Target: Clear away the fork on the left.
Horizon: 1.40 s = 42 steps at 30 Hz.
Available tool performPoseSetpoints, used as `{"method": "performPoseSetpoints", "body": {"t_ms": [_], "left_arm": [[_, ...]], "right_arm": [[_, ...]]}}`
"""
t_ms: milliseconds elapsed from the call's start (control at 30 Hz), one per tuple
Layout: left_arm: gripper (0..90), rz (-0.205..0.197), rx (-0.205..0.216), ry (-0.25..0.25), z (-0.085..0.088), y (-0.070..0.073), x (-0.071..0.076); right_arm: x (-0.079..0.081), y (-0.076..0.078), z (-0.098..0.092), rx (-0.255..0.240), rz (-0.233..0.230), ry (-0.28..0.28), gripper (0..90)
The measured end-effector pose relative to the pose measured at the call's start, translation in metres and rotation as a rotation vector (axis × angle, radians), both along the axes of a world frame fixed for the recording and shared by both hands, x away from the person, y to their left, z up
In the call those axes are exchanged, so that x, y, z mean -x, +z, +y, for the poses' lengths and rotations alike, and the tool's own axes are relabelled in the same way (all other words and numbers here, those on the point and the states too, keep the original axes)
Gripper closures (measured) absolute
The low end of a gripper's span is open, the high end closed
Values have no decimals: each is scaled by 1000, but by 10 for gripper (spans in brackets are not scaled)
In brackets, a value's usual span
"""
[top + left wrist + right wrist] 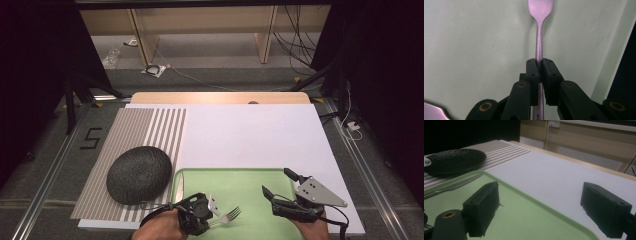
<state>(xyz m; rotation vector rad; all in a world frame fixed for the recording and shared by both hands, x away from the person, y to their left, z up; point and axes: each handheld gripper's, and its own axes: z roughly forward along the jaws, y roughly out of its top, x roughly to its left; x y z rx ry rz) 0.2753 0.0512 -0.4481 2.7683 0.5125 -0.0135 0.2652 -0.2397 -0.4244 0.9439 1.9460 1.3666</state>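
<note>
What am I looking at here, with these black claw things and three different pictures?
No robot here: a person holds a two-jaw gripper in each hand. The high view looks down on the table from above; the other two come from cameras riding on each gripper.

On the table lie a striped placemat with a black plate on it, and a green tray with a knife at its left side.

The left gripper is shut on the handle of a fork, held over the tray. The right gripper is open and holds nothing; its two black jaws stand wide apart above the tray's right edge.
</note>
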Motion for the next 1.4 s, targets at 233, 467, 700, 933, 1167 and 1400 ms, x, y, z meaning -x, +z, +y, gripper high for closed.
{"method": "performPoseSetpoints", "body": {"t_ms": [233,467,700,933,1167,1400], "left_arm": [[835,27,-30,-26,0,-3,0],[834,40,-44,-30,-2,-7,1],[823,52,-52,-36,0,-8,0],[717,40,-9,-43,1,1,1],[780,-21,71,-65,-3,4,6],[895,-45,57,-116,-7,0,10]], "right_arm": [[0,0,0,0,-1,1,162],[0,0,0,1,0,0,162],[0,0,0,-2,-4,0,162],[0,0,0,1,0,2,162],[0,0,0,-2,-2,2,162],[0,0,0,-1,-6,3,163]]}}
